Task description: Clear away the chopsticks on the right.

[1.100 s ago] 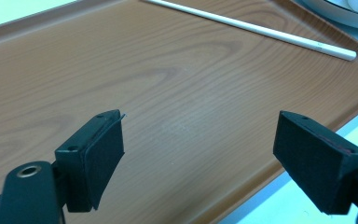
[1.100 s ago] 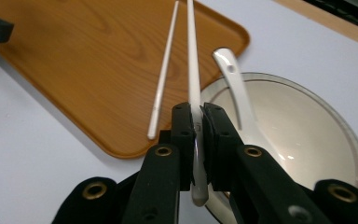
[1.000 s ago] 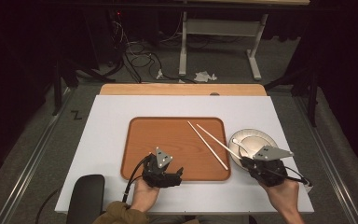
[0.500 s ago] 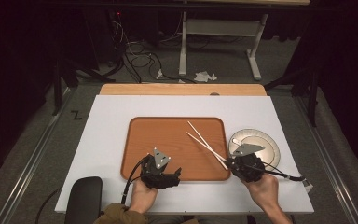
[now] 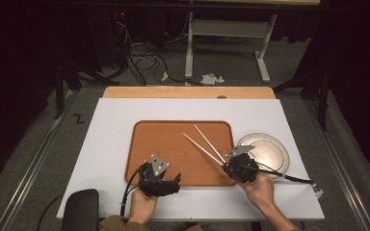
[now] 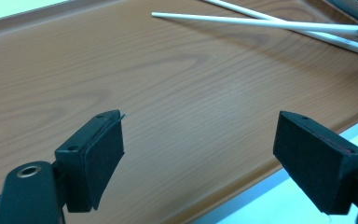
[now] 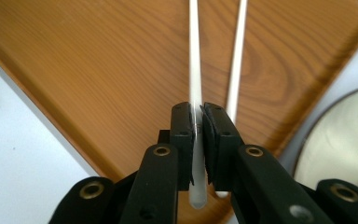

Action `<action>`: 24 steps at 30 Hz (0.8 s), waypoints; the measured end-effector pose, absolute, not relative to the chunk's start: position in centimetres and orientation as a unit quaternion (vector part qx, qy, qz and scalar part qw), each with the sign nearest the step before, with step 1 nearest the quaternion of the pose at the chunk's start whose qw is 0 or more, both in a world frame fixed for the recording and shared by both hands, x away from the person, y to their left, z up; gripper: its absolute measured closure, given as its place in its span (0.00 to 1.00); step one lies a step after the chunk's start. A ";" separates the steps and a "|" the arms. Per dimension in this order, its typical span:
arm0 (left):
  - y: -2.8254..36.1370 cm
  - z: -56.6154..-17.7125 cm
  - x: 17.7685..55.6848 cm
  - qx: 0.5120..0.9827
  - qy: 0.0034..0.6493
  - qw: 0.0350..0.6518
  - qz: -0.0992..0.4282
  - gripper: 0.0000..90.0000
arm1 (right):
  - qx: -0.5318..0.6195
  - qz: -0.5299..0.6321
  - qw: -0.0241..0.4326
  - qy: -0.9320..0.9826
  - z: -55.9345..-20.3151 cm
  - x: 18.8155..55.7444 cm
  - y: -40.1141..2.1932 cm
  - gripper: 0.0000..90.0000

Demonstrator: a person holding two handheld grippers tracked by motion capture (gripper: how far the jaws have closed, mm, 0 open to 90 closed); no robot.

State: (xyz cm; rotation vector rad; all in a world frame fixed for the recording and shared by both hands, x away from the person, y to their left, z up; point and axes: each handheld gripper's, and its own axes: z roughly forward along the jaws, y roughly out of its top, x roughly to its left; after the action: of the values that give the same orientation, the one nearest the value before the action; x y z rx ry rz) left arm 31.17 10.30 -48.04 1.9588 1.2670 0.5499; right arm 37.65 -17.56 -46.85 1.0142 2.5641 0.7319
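Observation:
Two white chopsticks lie slanted over the right part of a brown wooden tray (image 5: 173, 154). My right gripper (image 5: 227, 166) sits at the tray's right front edge, shut on the near end of one chopstick (image 7: 194, 56). Its jaws have just eased open a hair, with the stick still between the pads. The second chopstick (image 7: 239, 56) runs alongside and passes under the right jaw. Both sticks (image 5: 202, 147) (image 5: 212, 140) point up and left from that gripper. My left gripper (image 5: 173, 184) rests at the tray's front edge, open, with nothing between its fingers (image 6: 98, 154); ahead of it is bare tray (image 6: 168, 84).
A round pale plate (image 5: 270, 149) stands on the white board (image 5: 115, 144) just right of the tray, close behind my right gripper. A wooden strip (image 5: 188, 92) borders the far edge. A black pad (image 5: 79, 209) lies at the front left corner.
My right gripper has moved left and down from over the plate to the tray's right edge, and the chopsticks have shifted left with it. The left gripper has stayed put.

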 end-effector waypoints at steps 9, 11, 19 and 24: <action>11.1 -48.0 30.6 0.751 0.507 0.359 0.221 0.18 | 0.331 0.233 0.133 0.905 -47.9 38.6 -16.3 0.92; 11.2 -48.0 30.5 0.750 0.510 0.359 0.222 0.18 | 0.330 0.229 0.132 0.906 -48.2 38.8 -16.2 0.91; 11.2 -48.0 30.5 0.750 0.509 0.358 0.222 0.18 | 0.330 0.225 0.130 0.908 -48.4 38.8 -16.1 0.89; 11.3 -48.0 30.4 0.749 0.510 0.360 0.224 0.18 | 0.321 0.249 0.136 0.904 -47.6 38.5 -16.4 0.86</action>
State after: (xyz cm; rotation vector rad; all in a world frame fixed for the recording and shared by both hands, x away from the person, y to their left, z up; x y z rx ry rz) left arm 30.45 11.27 -47.97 1.9303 1.3143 0.5772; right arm 38.53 -16.37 -47.64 0.9305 2.6169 0.7214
